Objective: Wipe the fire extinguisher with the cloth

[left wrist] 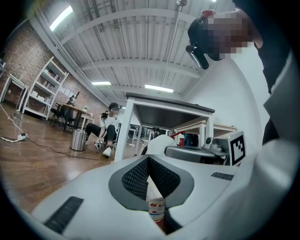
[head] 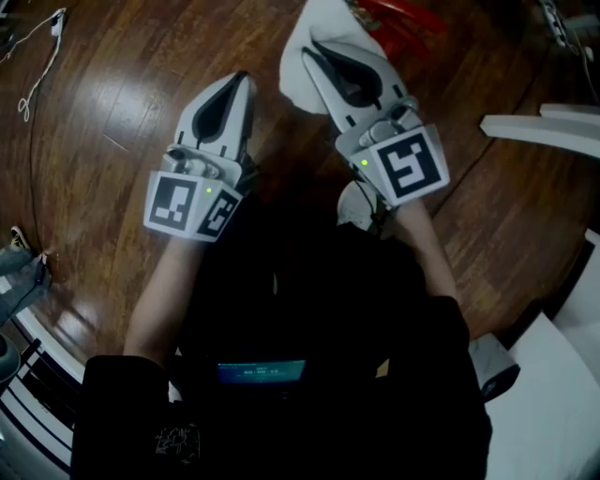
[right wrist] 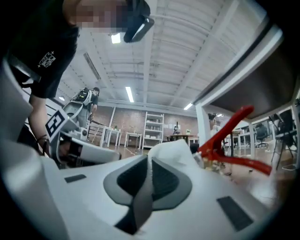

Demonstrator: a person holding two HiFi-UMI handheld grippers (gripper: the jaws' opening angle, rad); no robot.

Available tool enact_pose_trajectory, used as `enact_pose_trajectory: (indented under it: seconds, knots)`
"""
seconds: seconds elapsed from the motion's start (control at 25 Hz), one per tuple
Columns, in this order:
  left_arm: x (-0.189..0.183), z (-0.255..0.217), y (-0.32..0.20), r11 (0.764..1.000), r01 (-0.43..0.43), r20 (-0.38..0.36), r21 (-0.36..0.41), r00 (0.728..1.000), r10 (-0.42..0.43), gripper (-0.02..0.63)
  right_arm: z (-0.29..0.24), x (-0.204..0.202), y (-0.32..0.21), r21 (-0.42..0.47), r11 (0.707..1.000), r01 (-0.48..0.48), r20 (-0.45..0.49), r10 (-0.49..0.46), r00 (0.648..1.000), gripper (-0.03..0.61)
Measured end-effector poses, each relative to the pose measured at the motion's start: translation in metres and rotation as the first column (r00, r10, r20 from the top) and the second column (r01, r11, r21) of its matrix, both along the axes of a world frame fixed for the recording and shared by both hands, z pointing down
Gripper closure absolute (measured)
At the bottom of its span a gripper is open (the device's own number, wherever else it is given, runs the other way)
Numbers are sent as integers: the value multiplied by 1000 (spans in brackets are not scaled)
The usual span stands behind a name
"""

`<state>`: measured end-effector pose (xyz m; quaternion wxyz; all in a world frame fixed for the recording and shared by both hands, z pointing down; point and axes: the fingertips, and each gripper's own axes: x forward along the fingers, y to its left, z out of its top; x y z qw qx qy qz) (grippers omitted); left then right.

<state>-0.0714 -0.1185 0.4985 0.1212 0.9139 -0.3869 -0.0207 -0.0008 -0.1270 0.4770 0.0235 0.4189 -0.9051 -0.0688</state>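
My right gripper [head: 315, 52] is shut on the white cloth [head: 323, 19], which bunches on the wooden floor under its tips. In the right gripper view a fold of cloth [right wrist: 174, 151] runs between the pads of the right gripper [right wrist: 150, 161]. The red fire extinguisher [head: 405, 22] lies just beyond the cloth; its red handle [right wrist: 228, 127] rises to the right of the jaws. My left gripper [head: 241, 81] hovers over bare floor to the left, about a hand's width from the cloth. The left gripper [left wrist: 149, 161] has its pads together; a pale strip with red print shows low in the gap.
A white table frame [head: 548, 127] stands at the right edge and a thin cable [head: 37, 66] trails at the top left. In the left gripper view, a white table [left wrist: 164, 104] stands ahead, a metal bin [left wrist: 78, 139] and a seated person [left wrist: 108, 127] farther off.
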Motion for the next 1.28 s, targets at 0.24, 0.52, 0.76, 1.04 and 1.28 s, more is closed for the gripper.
enact_pose_trajectory:
  seconds: [0.24,0.52,0.76,1.04,1.28]
  knots:
    - [2,-2,-3,1000,5,-2,3,1000,-5,612,85,-22,2,-226,974,-21,-73,5,997,541]
    - [-2,-2,-3,1000,3,3,5,1000,-3,612,196,-17,2,-391,917,-83,-180,12,984,541]
    - [-12,-6,-6,1000,16,8,18,1000,-16,612,225,-11,7,-437,897,-72,-155,4,988,541]
    - [-32,-7,-17,998,53,9,23,999,-53,612,132,12,21,-359,933,24,154,34,987,541]
    - [-33,-16,-13,999,27,5,31,1000,-28,612,60,55,56,-310,950,47,306,53,950,541]
